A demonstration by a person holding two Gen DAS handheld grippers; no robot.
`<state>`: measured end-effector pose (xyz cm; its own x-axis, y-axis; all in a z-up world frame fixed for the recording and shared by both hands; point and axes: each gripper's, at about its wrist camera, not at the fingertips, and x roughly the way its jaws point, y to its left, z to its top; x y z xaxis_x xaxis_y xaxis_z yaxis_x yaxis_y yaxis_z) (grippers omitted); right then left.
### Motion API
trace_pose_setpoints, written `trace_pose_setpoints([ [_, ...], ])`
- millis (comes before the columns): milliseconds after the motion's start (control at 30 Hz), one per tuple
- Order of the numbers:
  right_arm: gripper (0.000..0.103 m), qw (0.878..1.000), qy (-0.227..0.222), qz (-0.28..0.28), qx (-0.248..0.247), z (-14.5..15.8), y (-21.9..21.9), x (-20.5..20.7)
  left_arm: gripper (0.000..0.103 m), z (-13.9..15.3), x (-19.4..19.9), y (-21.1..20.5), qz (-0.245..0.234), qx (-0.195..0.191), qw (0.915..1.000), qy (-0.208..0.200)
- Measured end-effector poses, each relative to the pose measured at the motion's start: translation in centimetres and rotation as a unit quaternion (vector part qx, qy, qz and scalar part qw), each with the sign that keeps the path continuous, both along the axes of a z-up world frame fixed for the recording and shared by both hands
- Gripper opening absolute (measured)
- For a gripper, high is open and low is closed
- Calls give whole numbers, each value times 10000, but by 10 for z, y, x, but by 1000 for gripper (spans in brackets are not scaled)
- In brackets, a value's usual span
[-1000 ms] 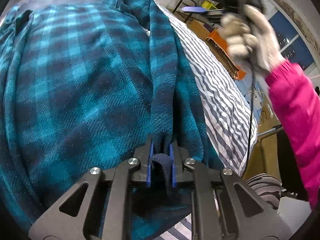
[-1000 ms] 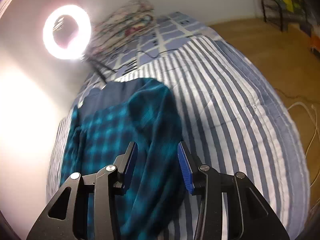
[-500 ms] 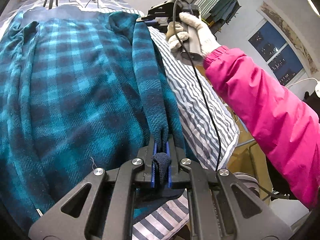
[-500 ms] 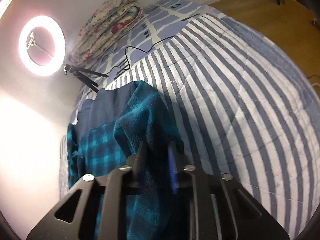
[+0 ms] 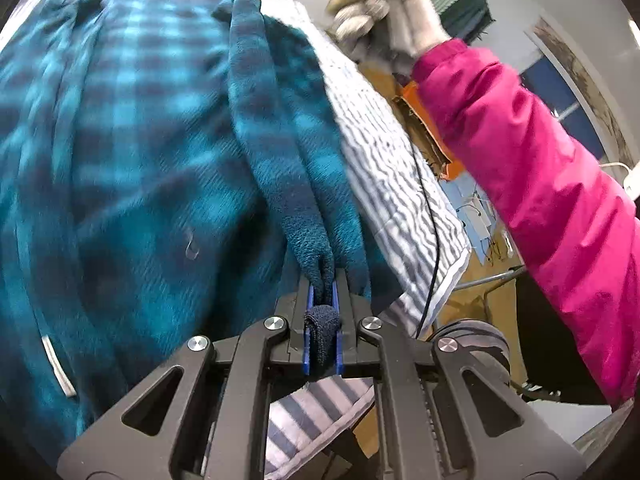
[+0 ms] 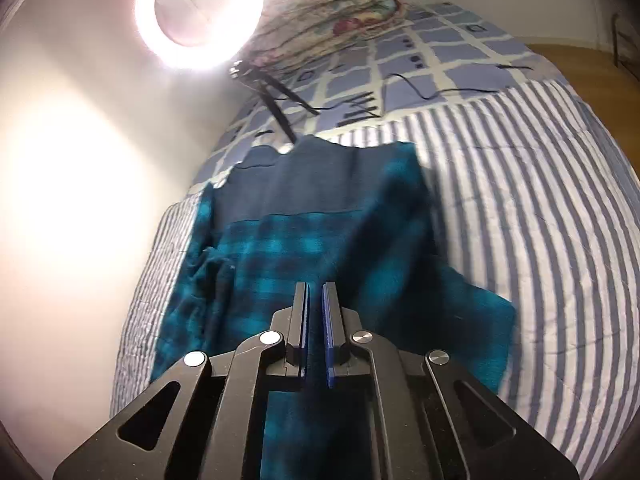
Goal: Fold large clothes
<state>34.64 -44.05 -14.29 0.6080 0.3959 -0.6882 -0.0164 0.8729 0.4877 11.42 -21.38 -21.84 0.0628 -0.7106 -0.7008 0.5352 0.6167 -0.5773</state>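
Teal plaid fleece garment (image 5: 132,152) lies spread on the striped bed (image 6: 540,208). The left gripper (image 5: 321,300) pinches its edge at 6 o'clock; the right gripper (image 6: 315,300) looks pressed together, fabric unclear. Carry both edges level toward 9 o'clock.

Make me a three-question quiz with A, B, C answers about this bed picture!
1. Where is the ring light? A beside the folded quilt; B on the floor; C under the bed.
2. What colour is the sleeve? A yellow; B pink; C green.
3. What is the left gripper doing? A standing wide open; B holding a cup; C shut on the plaid garment.
Answers: A, it glows right next to the quilt; B, the sleeve is bright pink; C, fleece is pinched between its pads.
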Motion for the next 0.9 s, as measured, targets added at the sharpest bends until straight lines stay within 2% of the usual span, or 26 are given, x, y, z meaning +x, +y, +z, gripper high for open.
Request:
trace_pose_setpoints([
  [33, 10, 9999, -11, -86, 50, 2, -1, 1, 6, -1, 0, 2, 24, -12, 10000, 18],
  [100, 29, 9992, 134, -366, -92, 2, -4, 6, 6, -1, 0, 6, 51, -34, 10000, 4],
  [167, 36, 9975, 356, -538, -272, -3, -5, 12, 6, 0, -1, 9, 51, -79, 10000, -7],
  [300, 38, 9950, 712, -538, -457, -18, 3, 24, 6, 2, 3, 7, 45, -112, 9999, -44],
  [367, 38, 9929, 777, -445, -781, -21, 15, 30, 6, 3, 6, 6, 34, -150, 9999, -49],
  [400, 34, 9901, 845, -354, -1068, -23, 23, 34, 6, 4, 6, 6, 38, -191, 9998, -51],
  [433, 22, 9847, 941, -261, -1441, -27, 33, 39, 6, 6, 6, 9, 47, -244, 9997, -37],
  [467, 3, 9781, 1041, -150, -1799, -32, 44, 43, 6, 7, 6, 12, 59, -294, 9995, -24],
  [567, 2, 9692, 1104, -58, -2201, -36, 56, 49, 6, 13, 8, 17, 162, -501, 9986, 52],
  [700, 1, 9750, 798, -195, -2063, -24, 60, 66, 6, 21, 12, 34, 453, -734, 9962, 83],
  [767, 1, 9814, 689, -158, -1784, -25, 67, 78, 6, 18, 16, 43, 656, -675, 9955, 98],
  [833, 2, 9847, 650, 101, -1614, -34, 84, 88, 6, 7, 20, 50, 868, -528, 9944, 297],
  [867, 2, 9821, 705, 195, -1734, -40, 93, 90, 8, 0, 22, 52, 929, -448, 9939, 402],
  [900, 8, 9781, 782, 219, -1915, -44, 99, 90, 12, -6, 23, 52, 954, -303, 9938, 479],
])
